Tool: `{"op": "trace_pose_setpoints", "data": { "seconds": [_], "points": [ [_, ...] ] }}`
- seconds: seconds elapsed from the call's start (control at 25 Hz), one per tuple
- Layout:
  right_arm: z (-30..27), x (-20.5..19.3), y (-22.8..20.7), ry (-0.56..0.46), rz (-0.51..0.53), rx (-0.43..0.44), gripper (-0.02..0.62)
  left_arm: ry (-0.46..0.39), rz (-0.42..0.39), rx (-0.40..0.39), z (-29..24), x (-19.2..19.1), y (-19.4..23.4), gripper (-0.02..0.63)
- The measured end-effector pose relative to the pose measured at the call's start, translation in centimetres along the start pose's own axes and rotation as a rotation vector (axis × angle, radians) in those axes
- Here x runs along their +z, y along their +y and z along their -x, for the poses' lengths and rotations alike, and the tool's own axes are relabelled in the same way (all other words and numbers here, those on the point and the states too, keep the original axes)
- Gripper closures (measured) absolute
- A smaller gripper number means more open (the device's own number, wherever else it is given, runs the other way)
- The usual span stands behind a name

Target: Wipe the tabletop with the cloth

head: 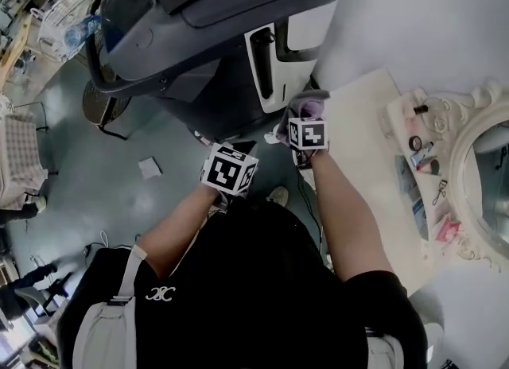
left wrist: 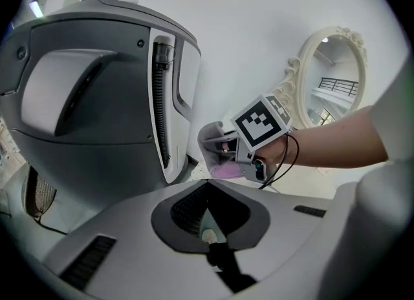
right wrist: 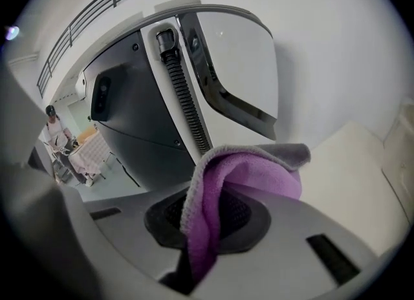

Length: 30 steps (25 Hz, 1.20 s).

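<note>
Head view: a person in a black top holds both grippers at frame centre. The cream table (head: 362, 133) runs from centre toward 3 o'clock. A white-framed mirror (head: 477, 172) stands at its 3 o'clock end, and small items (head: 420, 153) lie beside the mirror. A large grey machine (head: 215, 33) fills the floor from 11 to 12 o'clock.

Right gripper (left wrist: 218, 152): the jaws are clamped on the cloth (right wrist: 239, 182). The cloth is purple with a grey back and bunches up out of the jaws, one fold draping toward 2 o'clock. In the head view the cloth (head: 306, 107) shows at 12 o'clock of this gripper's marker cube (head: 308, 133), at the table's corner nearest the machine. Contact between cloth and tabletop cannot be confirmed from any view.

Left gripper (left wrist: 208, 231): the jaws are together with nothing between them. It is held off the table, over the floor, at 8 o'clock of the right gripper and apart from it. It points at the right gripper, with the cloth (left wrist: 226, 171) hanging under that gripper's jaws.

Right gripper view: the machine stands behind the cloth from 10 to 1 o'clock, and the table lies at 3 o'clock. A second person (right wrist: 55, 130) stands far off at 9 o'clock.
</note>
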State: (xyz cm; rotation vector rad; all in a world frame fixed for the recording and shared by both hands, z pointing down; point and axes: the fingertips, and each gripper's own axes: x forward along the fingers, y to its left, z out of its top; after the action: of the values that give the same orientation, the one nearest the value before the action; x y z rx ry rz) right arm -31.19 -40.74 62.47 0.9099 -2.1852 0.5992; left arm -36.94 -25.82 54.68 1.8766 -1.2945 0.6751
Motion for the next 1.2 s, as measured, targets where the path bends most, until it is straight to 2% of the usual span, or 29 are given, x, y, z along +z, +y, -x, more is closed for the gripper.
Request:
{"op": "trace_pose_setpoints", "data": {
  "seconds": [0.36, 0.6, 0.88, 1.2],
  "points": [
    [3.4, -3.6, -1.1, -0.04, -0.18, -0.148, 0.554, 0.063, -0.126, -0.151, -1.5, -1.5, -1.7, 0.602],
    [6.4, -6.6, -2.9, -0.069, -0.32, -0.264, 0.554, 0.104, -0.25, -0.24, -3.0, -1.6, -4.3, 0.601],
    [11.1, -11.8, -5.1, -0.092, -0.458, -0.335, 0.554, 0.145, -0.367, -0.31, -4.4, -2.2, -8.4, 0.602],
    [17.5, -19.0, -7.9, -0.116, -0.581, -0.407, 0.554, 0.176, -0.454, -0.373, -4.9, -4.9, -15.3, 0.602]
  ]
}}
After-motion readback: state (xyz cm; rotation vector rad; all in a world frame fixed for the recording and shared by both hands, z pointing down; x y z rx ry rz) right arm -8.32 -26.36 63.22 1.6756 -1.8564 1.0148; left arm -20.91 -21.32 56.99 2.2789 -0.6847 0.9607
